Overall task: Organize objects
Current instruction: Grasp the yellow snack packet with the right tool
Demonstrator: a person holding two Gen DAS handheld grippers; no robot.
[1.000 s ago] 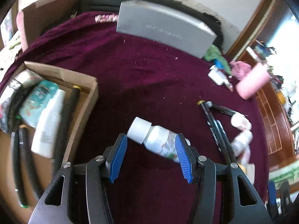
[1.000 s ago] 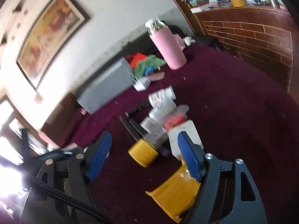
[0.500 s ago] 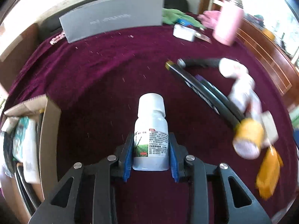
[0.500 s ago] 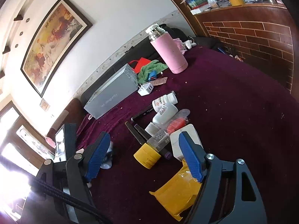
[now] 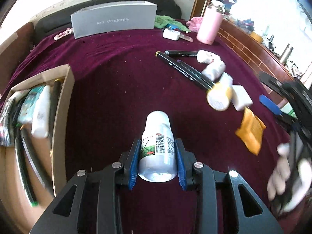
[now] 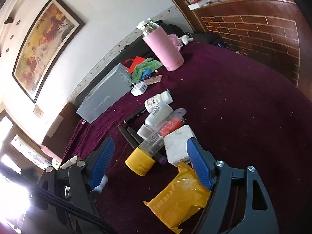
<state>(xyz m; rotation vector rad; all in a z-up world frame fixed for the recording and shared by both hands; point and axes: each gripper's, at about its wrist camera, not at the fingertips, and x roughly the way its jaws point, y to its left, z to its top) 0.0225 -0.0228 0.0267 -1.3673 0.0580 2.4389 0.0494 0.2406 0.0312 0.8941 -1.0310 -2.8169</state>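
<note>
My left gripper (image 5: 157,145) is shut on a white bottle (image 5: 157,128) with a green printed label; both blue pads press its sides and its cap points away from me, over the maroon cloth. A cardboard box (image 5: 63,105) with tubes and bottles inside lies to its left. My right gripper (image 6: 150,146) stands open above a pile: a yellow-lidded jar (image 6: 139,162), a white block (image 6: 178,144), a yellow packet (image 6: 179,200), a clear tube with orange contents (image 6: 169,126), white bottles (image 6: 158,113) and black markers (image 6: 130,136). Nothing sits between its pads.
At the back of the cloth stand a grey box (image 5: 115,19), a pink flask (image 5: 209,27), a white charger (image 5: 171,34) and a green cloth (image 5: 167,22). A person's hand (image 5: 282,177) holds the right gripper at the right edge. A brick-patterned wall (image 6: 263,29) borders the right side.
The left jaws closed on the white bottle, which lay loose between them before. The left gripper then rolled and shifted, so the box sits further left. The right gripper barely moved.
</note>
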